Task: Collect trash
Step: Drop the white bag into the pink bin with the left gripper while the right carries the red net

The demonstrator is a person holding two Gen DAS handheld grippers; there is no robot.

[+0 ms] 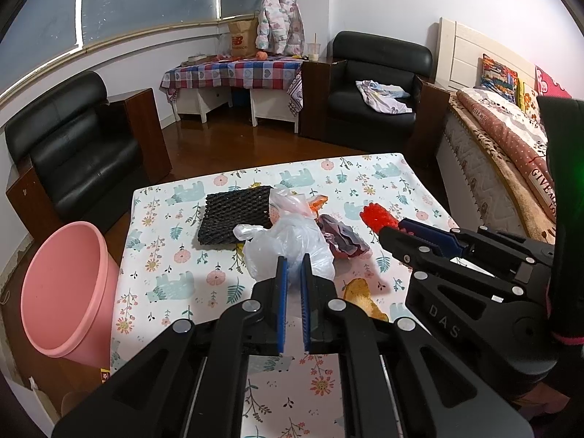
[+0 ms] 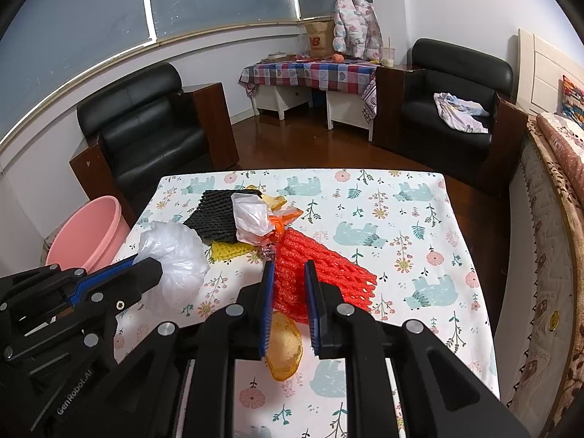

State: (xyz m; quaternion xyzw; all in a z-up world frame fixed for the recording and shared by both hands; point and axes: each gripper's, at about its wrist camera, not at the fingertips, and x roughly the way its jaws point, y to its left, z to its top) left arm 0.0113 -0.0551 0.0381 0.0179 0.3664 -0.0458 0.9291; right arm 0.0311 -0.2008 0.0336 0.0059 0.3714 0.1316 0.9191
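Trash heap [image 2: 252, 222] on table [image 2: 419, 197]; pink bin [image 1: 65, 292] beside it, inside hidden.

From my remote seat I see two black armchairs [image 1: 69, 146] [image 1: 376, 87] flanking a low side table under a checked cloth [image 1: 233, 73], a quilted child's jacket [image 1: 279, 18] hanging above, and a bed [image 1: 503, 135] on the right.

This is a room in a home, a bedroom that doubles as a sitting room. A bed [image 1: 511, 138] with pillows [image 1: 500, 75] and a blanket runs along the right wall. Left of the bed stand two black armchairs [image 1: 372, 84], and between them a side table [image 1: 233, 73] under a checked cloth. A child's padded jacket [image 1: 279, 18] hangs above that table.
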